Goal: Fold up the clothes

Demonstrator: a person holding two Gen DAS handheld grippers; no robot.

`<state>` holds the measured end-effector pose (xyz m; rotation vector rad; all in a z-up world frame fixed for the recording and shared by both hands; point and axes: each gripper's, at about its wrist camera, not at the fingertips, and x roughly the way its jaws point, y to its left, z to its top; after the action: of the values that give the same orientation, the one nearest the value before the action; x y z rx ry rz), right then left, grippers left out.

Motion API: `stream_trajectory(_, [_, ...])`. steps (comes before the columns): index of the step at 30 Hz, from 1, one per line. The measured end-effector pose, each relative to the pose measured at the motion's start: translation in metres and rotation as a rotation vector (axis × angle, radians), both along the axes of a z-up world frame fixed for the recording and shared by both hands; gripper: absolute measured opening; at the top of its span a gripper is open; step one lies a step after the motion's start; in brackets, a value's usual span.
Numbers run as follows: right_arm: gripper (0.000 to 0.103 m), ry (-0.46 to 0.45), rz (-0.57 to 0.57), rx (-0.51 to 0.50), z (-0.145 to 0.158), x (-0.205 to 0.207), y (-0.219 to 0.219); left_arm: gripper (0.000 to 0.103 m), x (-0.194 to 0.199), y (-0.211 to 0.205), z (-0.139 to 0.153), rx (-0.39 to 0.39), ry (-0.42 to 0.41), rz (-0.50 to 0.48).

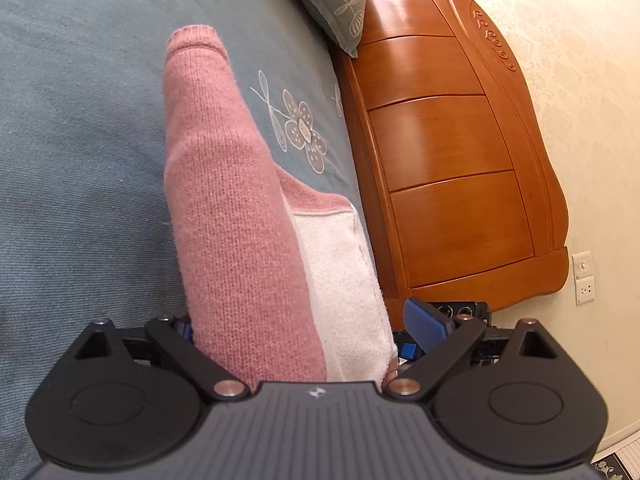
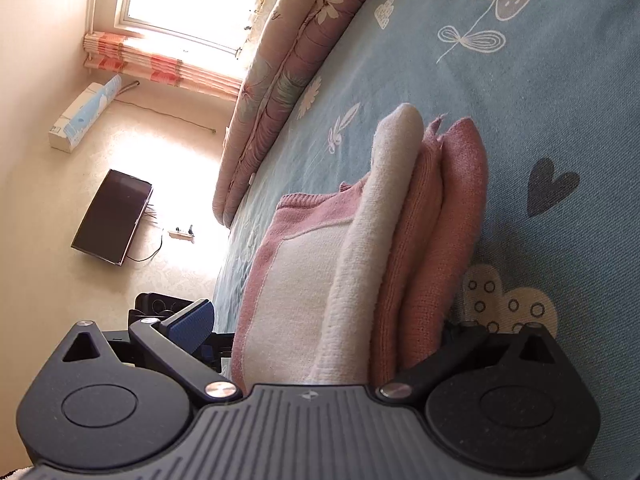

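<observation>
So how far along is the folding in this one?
Well along, it seems. The pink and white sweater is already stacked in several layers on the blue bedsheet. Both the left gripper and right gripper are open with the bundle between their fingers, so they seem to be squaring or gathering it. A cuff end pokes out. What appears left: a final fold or tidy, then letting go.

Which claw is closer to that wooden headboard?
Left. The left claw sits at the sweater beside the wooden headboard. The right claw is at the same sweater, facing the window; no headboard shows there.
</observation>
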<state>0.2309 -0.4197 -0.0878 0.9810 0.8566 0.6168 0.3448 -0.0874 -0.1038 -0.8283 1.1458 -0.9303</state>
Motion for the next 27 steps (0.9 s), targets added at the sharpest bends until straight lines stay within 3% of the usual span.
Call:
stream_trajectory(7, [0.103, -0.043, -0.069, -0.042, 0.02, -0.007, -0.05, 0.094, 0.012, -0.051, 0.016, -0.017, -0.04, -0.068])
stream_trajectory(20, [0.103, -0.061, -0.206, -0.229, 0.039, -0.008, -0.194, 0.094, 0.044, -0.201, -0.003, -0.059, -0.076, -0.203])
stream_trajectory(27, [0.103, -0.033, -0.284, -0.278, 0.028, -0.006, -0.259, 0.094, 0.044, -0.258, -0.021, -0.062, -0.074, -0.241])
